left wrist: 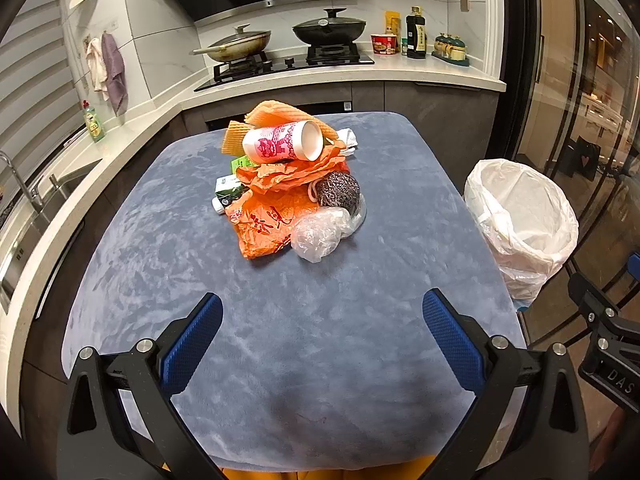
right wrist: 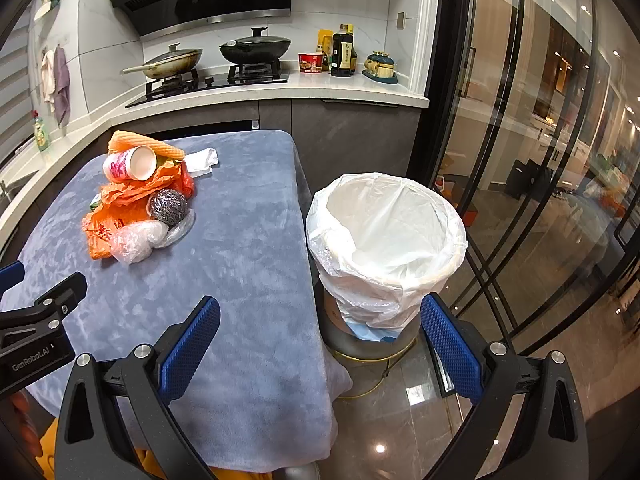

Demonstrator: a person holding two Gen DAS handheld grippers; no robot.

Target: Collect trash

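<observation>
Left tongs and right tongs hover spread and empty above the table.

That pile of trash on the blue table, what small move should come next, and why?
Probably ease the left gripper forward toward the clear plastic wad. It is the nearest piece of the pile, both grippers are open and empty, and the lined bin stands beside the table with nothing visible in it, so a first pick seems due.

Left wrist view looks forward over the blue-covered table; right wrist view sits rightward, seemingly off its edge. Both share the trash pile and lined bin.
</observation>
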